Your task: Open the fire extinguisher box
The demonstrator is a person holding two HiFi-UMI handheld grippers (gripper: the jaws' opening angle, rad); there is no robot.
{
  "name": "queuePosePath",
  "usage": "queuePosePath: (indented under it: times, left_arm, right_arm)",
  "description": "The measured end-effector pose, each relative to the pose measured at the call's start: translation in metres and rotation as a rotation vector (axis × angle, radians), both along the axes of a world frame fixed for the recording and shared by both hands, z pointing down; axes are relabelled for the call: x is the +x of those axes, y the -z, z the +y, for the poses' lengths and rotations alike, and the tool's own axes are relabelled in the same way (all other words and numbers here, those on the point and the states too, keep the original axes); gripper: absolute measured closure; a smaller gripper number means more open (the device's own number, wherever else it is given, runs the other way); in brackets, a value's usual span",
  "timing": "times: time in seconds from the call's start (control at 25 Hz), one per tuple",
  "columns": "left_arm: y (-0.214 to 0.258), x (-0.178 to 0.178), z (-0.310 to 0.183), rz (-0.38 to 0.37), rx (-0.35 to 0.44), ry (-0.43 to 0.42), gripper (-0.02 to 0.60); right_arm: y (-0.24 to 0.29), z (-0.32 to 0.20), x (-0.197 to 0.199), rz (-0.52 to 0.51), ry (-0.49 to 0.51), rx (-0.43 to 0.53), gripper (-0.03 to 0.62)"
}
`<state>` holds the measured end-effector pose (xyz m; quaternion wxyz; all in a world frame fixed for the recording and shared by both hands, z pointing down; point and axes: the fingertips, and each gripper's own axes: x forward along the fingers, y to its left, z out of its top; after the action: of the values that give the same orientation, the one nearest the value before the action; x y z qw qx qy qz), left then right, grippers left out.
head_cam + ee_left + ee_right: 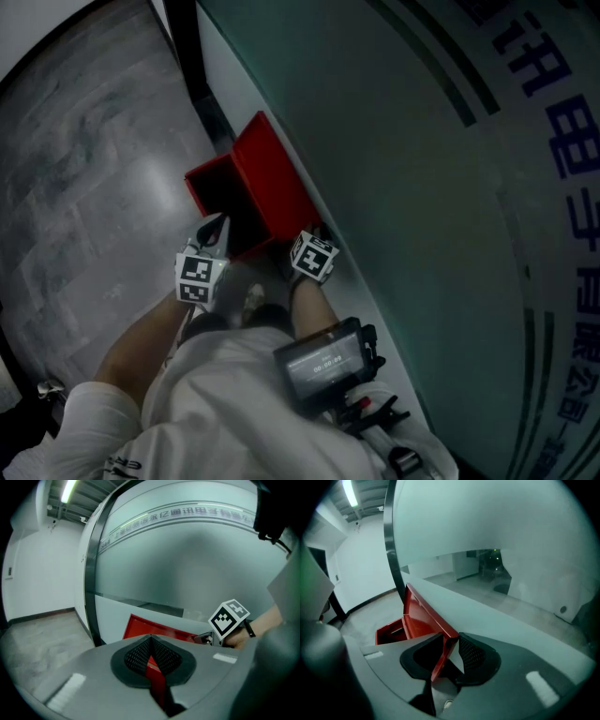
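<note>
The red fire extinguisher box [214,187] stands on the floor against a frosted glass wall. Its lid [277,183] is raised and leans toward the glass, and the dark inside shows. My left gripper [217,231] is at the box's near edge. In the left gripper view it [151,652] is shut on a thin red edge of the box [143,627]. My right gripper [298,242] is at the lid's near corner. In the right gripper view it [450,645] is shut on the lid [423,613], with the open box [390,632] down to the left.
The glass wall [422,169] carries blue print and runs along the right. A black post [192,56] stands beyond the box. Grey floor [84,159] spreads to the left. A black device with a screen [323,366] hangs at the person's front.
</note>
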<state>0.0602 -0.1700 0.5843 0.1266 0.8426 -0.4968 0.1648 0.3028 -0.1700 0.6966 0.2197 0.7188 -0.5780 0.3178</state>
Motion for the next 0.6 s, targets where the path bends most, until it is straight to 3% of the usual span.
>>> queuePosePath:
  times: [0.2, 0.6]
  left_arm:
    - [0.001, -0.003, 0.004, -0.005, -0.001, 0.013, 0.583]
    - [-0.007, -0.013, 0.016, -0.009, -0.009, 0.077, 0.583]
  right_arm:
    - [-0.010, 0.010, 0.014, -0.124, -0.168, -0.021, 0.494]
    - [-0.010, 0.012, 0.014, -0.131, -0.109, -0.005, 0.500]
